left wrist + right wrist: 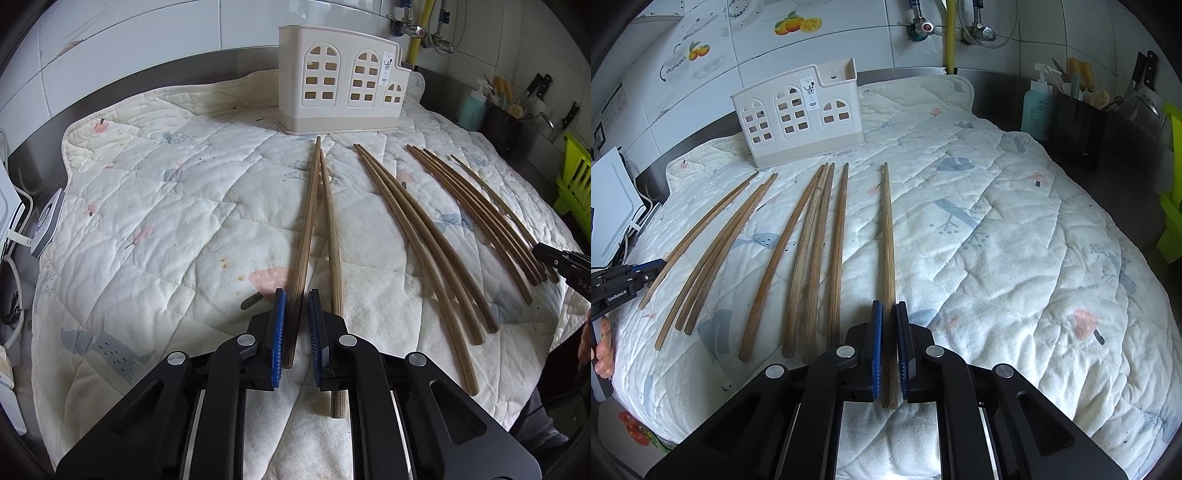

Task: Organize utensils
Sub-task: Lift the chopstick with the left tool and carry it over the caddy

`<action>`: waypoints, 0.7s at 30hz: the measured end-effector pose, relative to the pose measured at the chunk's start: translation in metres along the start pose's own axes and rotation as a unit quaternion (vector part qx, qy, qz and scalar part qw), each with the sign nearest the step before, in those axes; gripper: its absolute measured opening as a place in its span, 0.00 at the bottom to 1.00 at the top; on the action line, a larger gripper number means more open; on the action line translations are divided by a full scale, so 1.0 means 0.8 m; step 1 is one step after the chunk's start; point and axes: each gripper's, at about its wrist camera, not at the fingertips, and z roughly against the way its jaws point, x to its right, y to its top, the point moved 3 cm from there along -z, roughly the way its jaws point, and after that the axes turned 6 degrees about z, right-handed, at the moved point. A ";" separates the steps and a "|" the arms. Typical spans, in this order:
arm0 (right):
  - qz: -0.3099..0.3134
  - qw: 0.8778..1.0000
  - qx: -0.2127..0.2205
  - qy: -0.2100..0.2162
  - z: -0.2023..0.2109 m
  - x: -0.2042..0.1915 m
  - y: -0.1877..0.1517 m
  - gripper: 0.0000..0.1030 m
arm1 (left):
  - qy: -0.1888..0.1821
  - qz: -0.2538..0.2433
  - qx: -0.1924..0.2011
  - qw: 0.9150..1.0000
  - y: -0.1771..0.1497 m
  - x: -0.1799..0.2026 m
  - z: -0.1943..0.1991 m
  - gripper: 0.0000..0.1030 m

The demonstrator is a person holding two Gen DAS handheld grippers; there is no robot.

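The quilted mat point(1015, 229) covered the bench point(122, 79) from edge to edge, and everything sat on it. At its far side stood the cream holder point(341, 79) with arched window cut-outs, upright and close to the tiled wall. Before it lay the wooden chopsticks point(809, 254), fanned out in loose groups on the mat with their tips toward the holder. You had your left tongs point(295, 295) narrowed around one chopstick point(304, 236) of the leftmost pair, blue pads on either side of it, whether they actually touched it I could not tell; its partner point(330, 236) lay just beside, crossing it near the tips. Your right tongs point(889, 306) were closed in tight on the lone chopstick point(888, 236) furthest right, pads pressed against its thick end.
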 end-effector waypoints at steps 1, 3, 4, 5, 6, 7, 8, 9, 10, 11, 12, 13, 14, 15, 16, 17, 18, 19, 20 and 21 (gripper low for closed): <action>0.002 1.000 0.002 -0.002 0.001 0.000 0.000 0.07 | 0.003 0.001 0.001 1.000 0.000 0.001 0.000 0.08; 0.005 1.000 0.006 -0.007 0.007 0.001 0.002 0.07 | 0.006 0.004 0.004 1.000 -0.001 0.003 0.003 0.07; 0.006 1.000 0.010 -0.007 0.011 0.002 0.003 0.07 | 0.001 0.007 0.005 1.000 0.000 0.004 0.005 0.07; 0.008 1.000 0.015 -0.008 0.016 0.003 0.004 0.07 | 0.000 0.008 0.008 1.000 0.000 0.005 0.008 0.07; 0.011 1.000 0.020 -0.009 0.021 0.004 0.007 0.07 | 0.003 0.006 0.012 1.000 0.001 0.008 0.012 0.06; 0.015 1.000 0.025 -0.010 0.026 0.005 0.010 0.07 | 0.003 0.006 0.015 1.000 0.001 0.009 0.016 0.06; 0.017 0.999 0.032 -0.011 0.032 0.006 0.013 0.07 | 0.005 0.008 0.018 1.000 0.002 0.011 0.019 0.06; 0.019 0.999 0.038 -0.011 0.038 0.007 0.016 0.07 | 0.007 0.011 0.022 1.000 0.003 0.011 0.023 0.06; 0.022 0.999 0.045 -0.012 0.044 0.008 0.020 0.07 | 0.006 0.014 0.026 1.000 0.005 0.012 0.027 0.06; 0.027 0.998 0.049 -0.012 0.049 0.008 0.024 0.07 | 0.006 0.019 0.033 0.999 0.007 0.012 0.032 0.06; 0.030 0.998 0.055 -0.012 0.055 0.009 0.028 0.07 | 0.004 0.026 0.038 0.999 0.009 0.011 0.037 0.06; 0.033 0.998 0.061 -0.012 0.060 0.010 0.033 0.07 | 0.002 0.030 0.043 0.999 0.010 0.012 0.042 0.06; 0.036 0.997 0.065 -0.008 0.065 0.010 0.037 0.07 | 0.000 0.032 0.049 0.998 0.013 0.013 0.048 0.06; 0.039 0.997 0.069 -0.004 0.070 0.010 0.041 0.07 | 0.001 0.032 0.057 0.998 0.015 0.015 0.053 0.05; 0.045 0.996 0.074 -0.003 0.074 0.009 0.045 0.07 | 0.000 0.031 0.063 0.998 0.018 0.018 0.058 0.05; 0.053 0.996 0.078 -0.004 0.077 0.008 0.049 0.07 | 0.002 0.029 0.070 0.997 0.020 0.021 0.063 0.05; 0.060 0.995 0.080 -0.004 0.080 0.006 0.051 0.07 | 0.008 0.029 0.080 0.996 0.023 0.022 0.067 0.05; 0.063 0.995 0.080 -0.001 0.080 0.006 0.053 0.07 | 0.007 0.032 0.085 0.996 0.026 0.023 0.070 0.05; 0.061 0.995 0.078 0.004 0.081 0.006 0.054 0.07 | 0.004 0.038 0.088 0.995 0.028 0.023 0.072 0.05; 0.056 0.995 0.076 0.010 0.081 0.008 0.055 0.07 | 0.003 0.041 0.094 0.995 0.031 0.023 0.074 0.05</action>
